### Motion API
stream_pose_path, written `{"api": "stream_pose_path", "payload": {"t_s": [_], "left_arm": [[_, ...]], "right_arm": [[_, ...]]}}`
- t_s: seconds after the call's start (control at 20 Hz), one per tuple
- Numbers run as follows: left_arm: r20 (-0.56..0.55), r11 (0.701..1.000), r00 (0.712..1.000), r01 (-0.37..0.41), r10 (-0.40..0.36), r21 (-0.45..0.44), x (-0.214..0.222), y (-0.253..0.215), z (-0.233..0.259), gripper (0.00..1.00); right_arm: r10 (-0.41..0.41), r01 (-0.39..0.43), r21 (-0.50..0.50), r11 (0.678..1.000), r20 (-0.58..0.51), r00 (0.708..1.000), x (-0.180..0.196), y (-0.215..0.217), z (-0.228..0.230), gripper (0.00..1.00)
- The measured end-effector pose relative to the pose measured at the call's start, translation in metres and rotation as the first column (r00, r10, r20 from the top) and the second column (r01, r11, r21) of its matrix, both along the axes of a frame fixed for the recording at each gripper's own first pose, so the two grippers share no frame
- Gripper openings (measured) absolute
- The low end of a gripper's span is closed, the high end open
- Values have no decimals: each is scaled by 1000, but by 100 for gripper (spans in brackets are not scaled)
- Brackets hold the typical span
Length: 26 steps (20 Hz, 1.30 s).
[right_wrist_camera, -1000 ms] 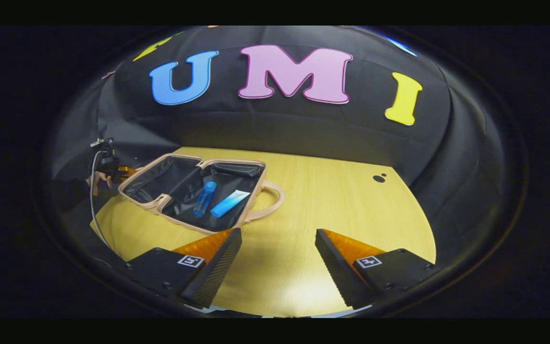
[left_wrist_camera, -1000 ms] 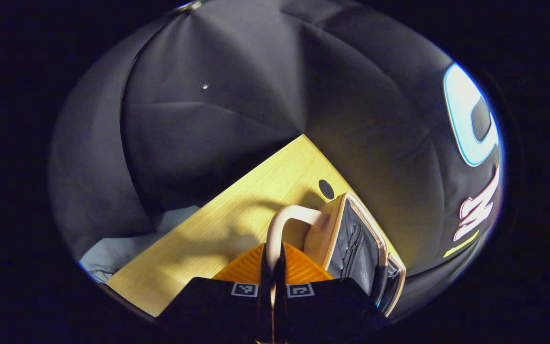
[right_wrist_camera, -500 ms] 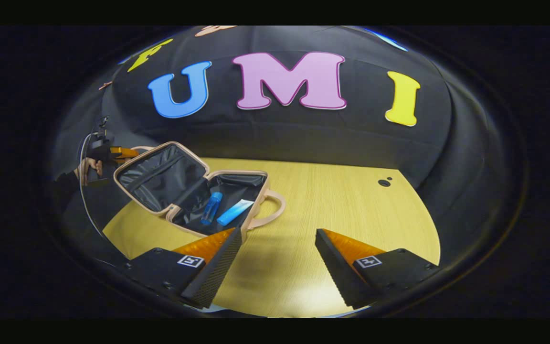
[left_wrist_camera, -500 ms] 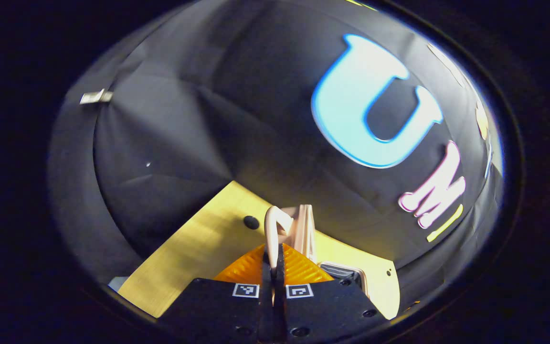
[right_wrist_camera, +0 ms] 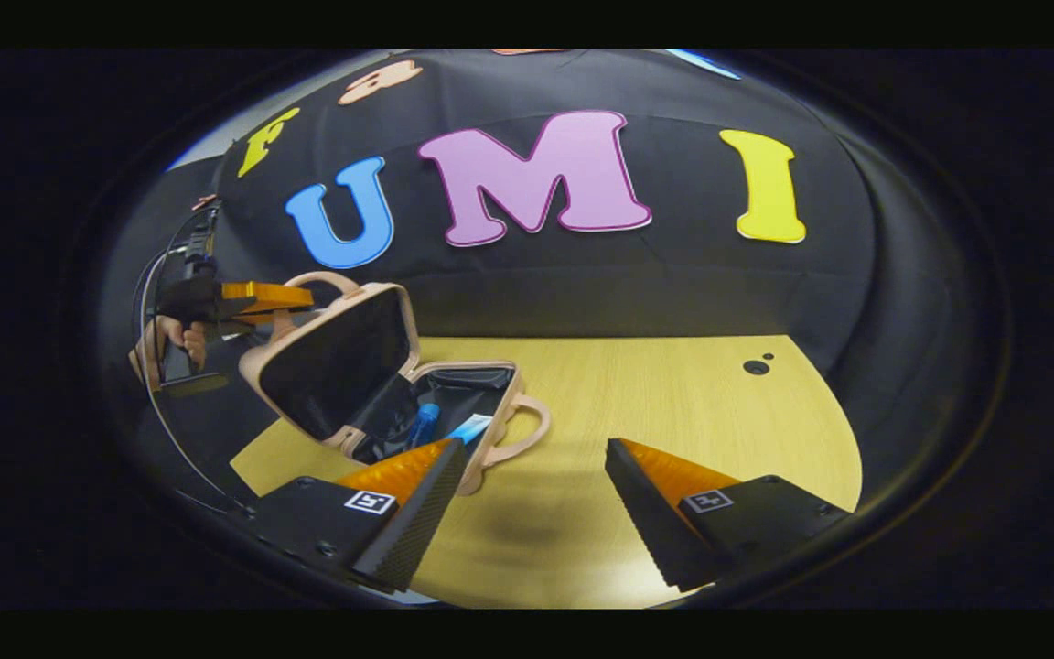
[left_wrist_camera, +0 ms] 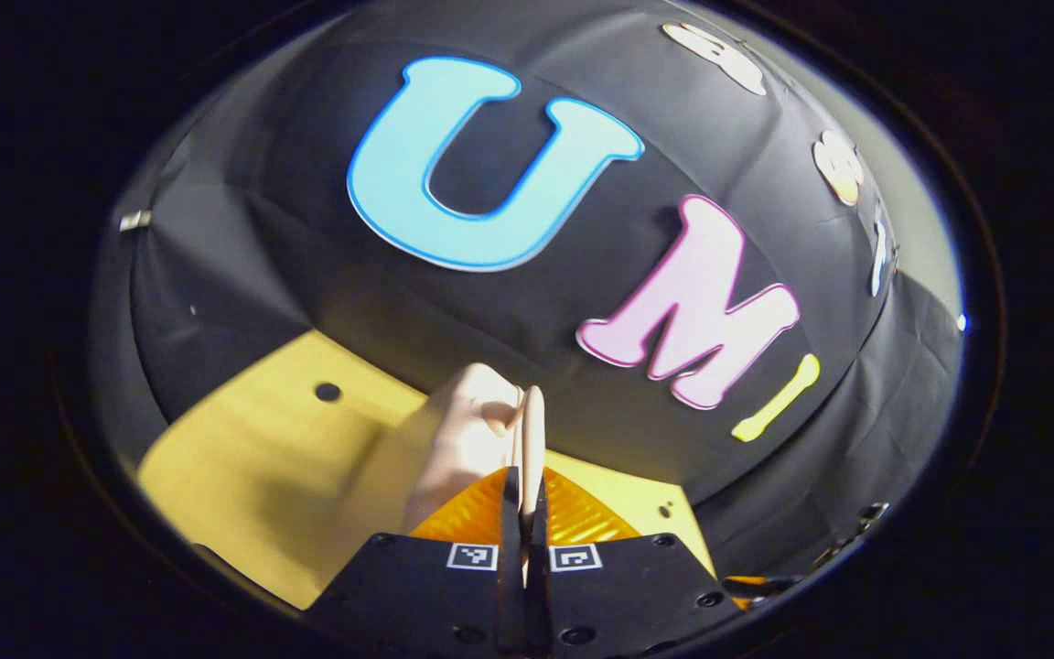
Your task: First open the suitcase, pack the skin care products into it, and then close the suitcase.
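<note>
there, suitcase lid handle (left_wrist_camera: 527, 430) pinched inside left claw (left_wrist_camera: 523, 490)

Left gripper (left_wrist_camera: 523, 485) clamped, right gripper (right_wrist_camera: 534, 499) agape

— What's the surface (right_wrist_camera: 673, 403) made of?
— Pale wood grain, smooth, with a soft sheen.
— And the suitcase (right_wrist_camera: 330, 316)?
— A smooth, matt pinkish shell, looks like plastic; the lining (right_wrist_camera: 330, 366) inside is dark cloth.
— The right hand-held gripper (right_wrist_camera: 534, 508)?
— Black matt bodies, ribbed orange plastic, finely textured dark pads (right_wrist_camera: 417, 526). The blue bottle (right_wrist_camera: 422, 423) looks glossy.
</note>
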<state>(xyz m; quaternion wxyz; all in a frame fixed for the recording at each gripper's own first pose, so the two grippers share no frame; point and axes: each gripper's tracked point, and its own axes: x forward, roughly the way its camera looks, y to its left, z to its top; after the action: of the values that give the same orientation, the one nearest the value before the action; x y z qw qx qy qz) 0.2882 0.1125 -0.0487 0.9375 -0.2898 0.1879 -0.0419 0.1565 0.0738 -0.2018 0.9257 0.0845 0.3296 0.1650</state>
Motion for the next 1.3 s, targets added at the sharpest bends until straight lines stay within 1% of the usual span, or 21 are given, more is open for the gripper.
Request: {"api": "stream_pose_path", "payload": {"t_s": [0.15,0.25,0.3,0.4,0.45,0.55,0.6,0.7,0.75,0.8,0.85,0.9,0.95,1.0,1.1,1.15,1.2,1.25,1.3], "left_arm": [[-31,999,999,26,-27,-31,8,-60,-41,6],[-76,997,996,48,-53,-63,15,-99,-69,6],[-114,998,991,65,-67,-23,19,-125,-92,6],[-161,990,982,117,-103,83,18,-148,-117,6],[-195,980,974,147,-118,136,15,-156,-130,6],[-256,957,960,176,-115,229,5,-169,-153,6],[-286,940,953,188,-105,284,5,-170,-166,6],[-335,889,938,224,-85,400,5,-170,-193,8],[-354,868,931,243,-84,433,5,-170,-204,12],[-368,859,926,255,-85,444,1,-170,-213,14],[-361,863,929,245,-79,442,-1,-168,-214,22],[-330,883,938,239,-103,403,0,-173,-208,35],[-310,899,944,233,-117,370,-8,-180,-195,47],[-284,911,951,220,-121,350,-15,-179,-181,59],[-207,926,969,199,-137,321,-31,-169,-148,71],[-161,930,978,182,-135,320,-43,-160,-126,74],[-73,926,989,143,-125,348,-67,-142,-87,88],[10,919,994,98,-110,382,-84,-125,-54,88],[77,912,992,59,-99,406,-97,-112,-31,88]], "right_arm": [[40,-40,13,999,-9,999,-6,-12,-1,97],[64,-65,27,997,31,997,-6,-13,10,97],[75,-76,27,997,60,995,-4,-15,17,97],[64,-68,33,997,100,993,1,-24,29,97],[52,-57,44,997,103,993,-1,-27,31,97],[16,-19,29,999,105,994,-2,-46,31,97],[-7,5,18,1000,104,995,-2,-55,30,98],[-59,59,12,998,88,994,-8,-67,27,97],[-87,86,12,996,76,993,-12,-72,27,97],[-117,116,12,993,74,990,-15,-77,30,97],[-153,153,8,988,85,985,-16,-82,37,98],[-196,196,10,981,107,975,-19,-86,49,97],[-222,222,14,975,116,968,-20,-87,56,97],[-244,243,22,970,122,962,-23,-86,63,97],[-278,277,28,961,144,950,-30,-83,78,97],[-295,295,24,955,163,942,-34,-83,86,98],[-318,320,21,947,191,929,-41,-83,98,97],[-345,349,19,937,220,912,-51,-82,108,97],[-364,370,20,929,240,900,-60,-80,114,97]]}}
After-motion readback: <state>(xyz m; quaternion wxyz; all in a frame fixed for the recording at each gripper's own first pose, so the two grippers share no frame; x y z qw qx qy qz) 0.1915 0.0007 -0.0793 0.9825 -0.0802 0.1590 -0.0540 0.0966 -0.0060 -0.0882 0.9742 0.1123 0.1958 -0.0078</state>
